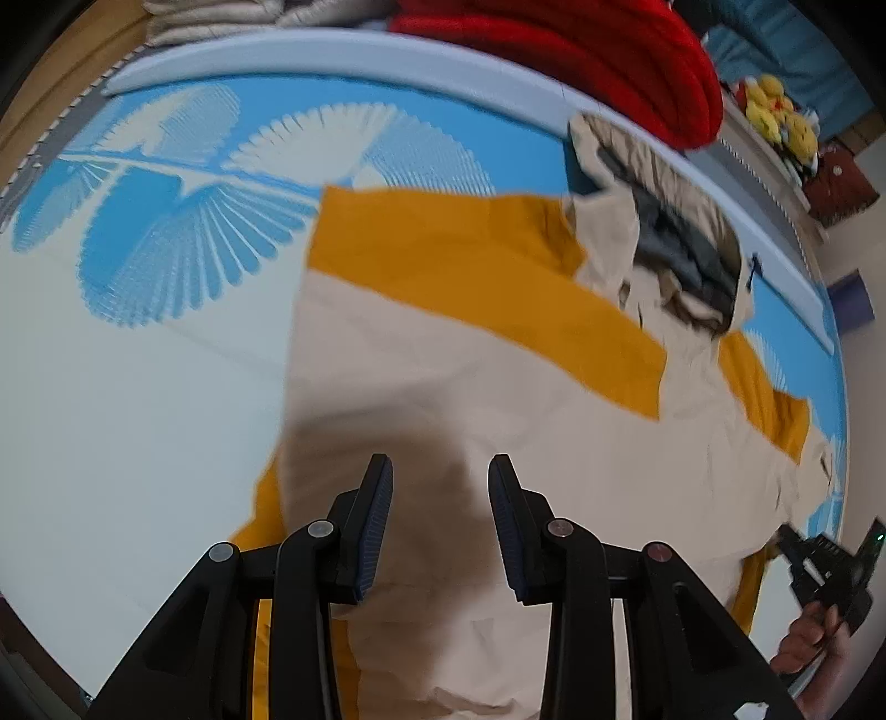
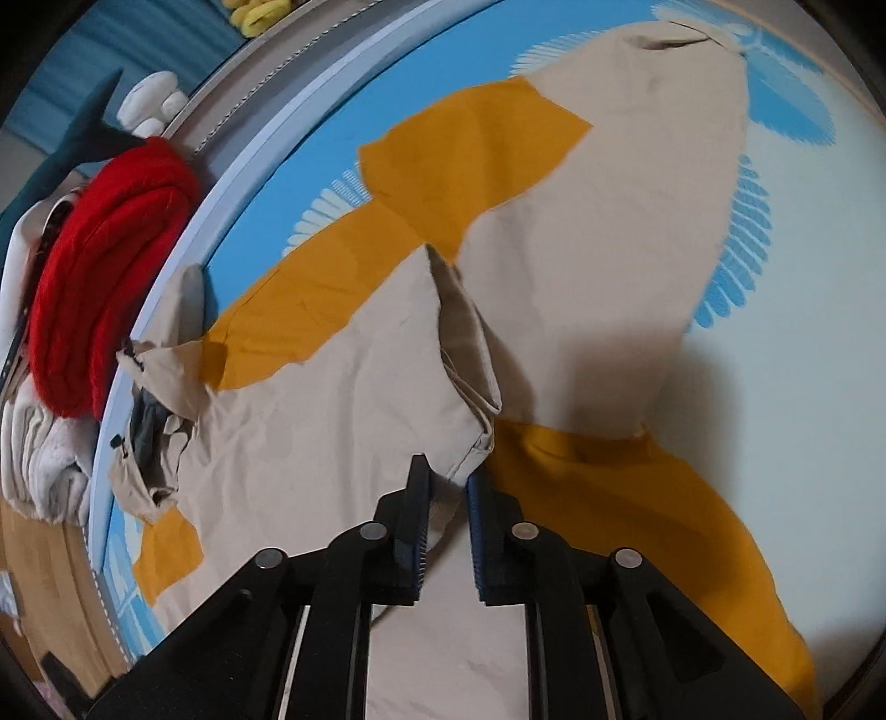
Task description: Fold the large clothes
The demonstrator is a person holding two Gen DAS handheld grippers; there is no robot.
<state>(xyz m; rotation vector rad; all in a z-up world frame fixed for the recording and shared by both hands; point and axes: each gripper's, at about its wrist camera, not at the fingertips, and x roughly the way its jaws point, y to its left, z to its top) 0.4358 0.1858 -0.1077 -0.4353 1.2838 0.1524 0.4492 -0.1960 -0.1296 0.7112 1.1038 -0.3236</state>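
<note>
The beige-and-mustard fabric jacket (image 1: 470, 354) is spread flat on the blue-and-white patterned mat (image 1: 138, 332), ready for folding. Its bunched beige edge (image 2: 470, 421) appears pinched between the narrowed fingers of the right gripper (image 2: 447, 493), probably for folding over. The left gripper (image 1: 440, 487) is held released above the near cloth.

From the left wrist view, I have open bedsheet (image 1: 138, 387) to the left of the beige and mustard jacket (image 1: 470, 376), with nothing lying on it out to the far white edge (image 1: 332, 61). Beyond that edge a red folded blanket (image 1: 581, 50) and pale folded fabric (image 1: 210, 16) block the far side. The jacket's bunched hood (image 1: 675, 249) rises at far right. The other hand-held gripper (image 1: 819, 559) crowds the near right. In the right wrist view, a raised fold (image 2: 470, 354) stands just ahead of my fingers; bare sheet (image 2: 803, 415) lies right.
</note>
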